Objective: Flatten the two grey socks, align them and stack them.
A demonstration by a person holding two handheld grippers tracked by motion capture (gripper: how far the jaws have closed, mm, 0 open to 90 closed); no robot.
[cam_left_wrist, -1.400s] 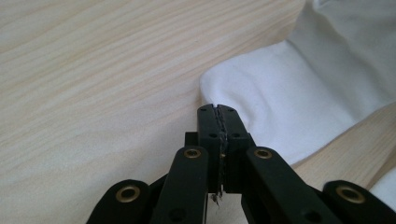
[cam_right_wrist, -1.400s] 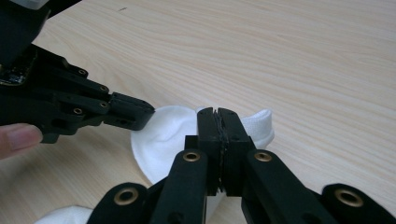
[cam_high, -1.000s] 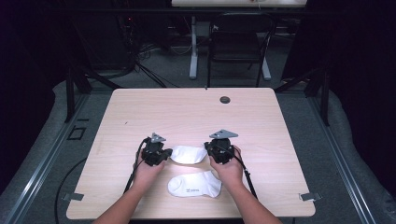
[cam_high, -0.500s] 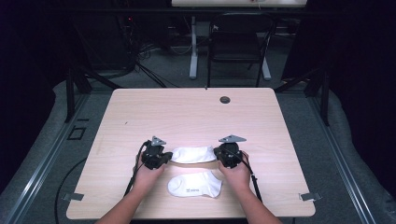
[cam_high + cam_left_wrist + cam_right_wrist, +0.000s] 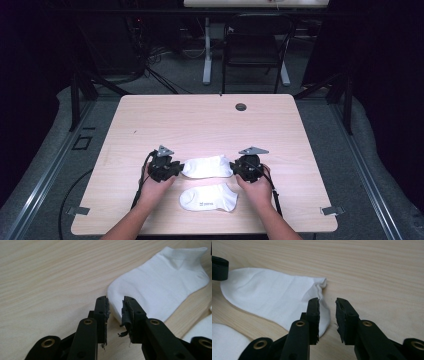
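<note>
Two white ankle socks lie on the pale wood table (image 5: pixel 200 120). The far sock (image 5: pixel 207 166) stretches flat between my two grippers; the near sock (image 5: pixel 209 199) lies just in front of it. My left gripper (image 5: pixel 172 169) is at the far sock's toe end, its jaws a little apart, and the sock (image 5: pixel 162 287) shows in the gap between the left gripper's tips (image 5: pixel 115 307). My right gripper (image 5: pixel 237 167) stands at the cuff end, jaws also slightly apart. The cuff (image 5: pixel 274 297) runs up against the left jaw of the right gripper (image 5: pixel 327 307).
A dark round grommet (image 5: pixel 241 106) sits near the table's far edge. A black chair (image 5: pixel 255 40) and desk legs stand beyond the table. The near sock's edge (image 5: pixel 227 340) shows low in the right gripper view.
My right gripper has moved to the right, and the far sock now lies longer and flatter between the grippers. The left gripper has barely moved.
</note>
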